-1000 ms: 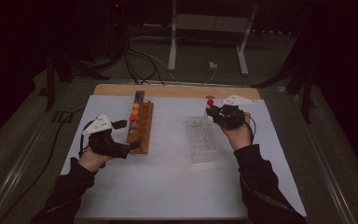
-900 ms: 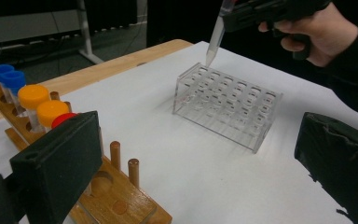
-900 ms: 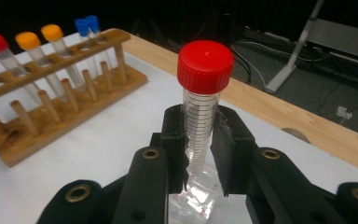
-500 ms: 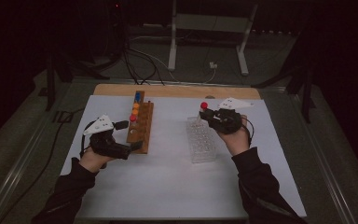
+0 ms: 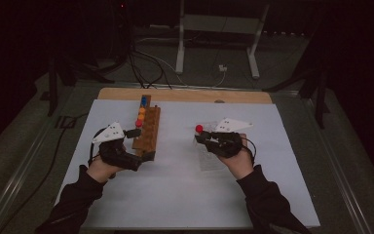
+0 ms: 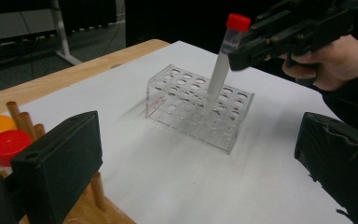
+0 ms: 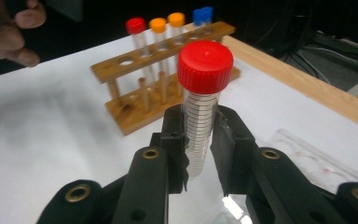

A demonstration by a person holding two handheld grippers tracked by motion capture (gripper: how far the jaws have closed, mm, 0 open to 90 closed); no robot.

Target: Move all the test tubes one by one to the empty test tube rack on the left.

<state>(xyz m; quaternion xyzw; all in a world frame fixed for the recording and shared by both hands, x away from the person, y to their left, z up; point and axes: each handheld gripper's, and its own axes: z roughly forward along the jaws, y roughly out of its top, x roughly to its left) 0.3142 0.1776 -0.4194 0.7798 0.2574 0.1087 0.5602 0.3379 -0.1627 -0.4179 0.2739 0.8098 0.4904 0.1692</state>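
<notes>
Right gripper [image 7: 199,154] clamped on a red-capped tube [image 7: 200,100] at frame centre, tube tilted over the clear rack [image 6: 199,106], left gripper [image 6: 196,177] jaws wide apart, empty, beside the wooden rack [image 5: 146,130].

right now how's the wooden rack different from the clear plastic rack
The wooden rack is brown, opaque and built on dowel legs; the clear plastic rack is a see-through box. The wooden rack has a single row of holes, the clear plastic rack several rows. The wooden rack carries capped tubes, red, orange and blue; the clear plastic rack takes just the red-capped tube that the right claw grips, tilted into it. Both sit on the white sheet.
</notes>
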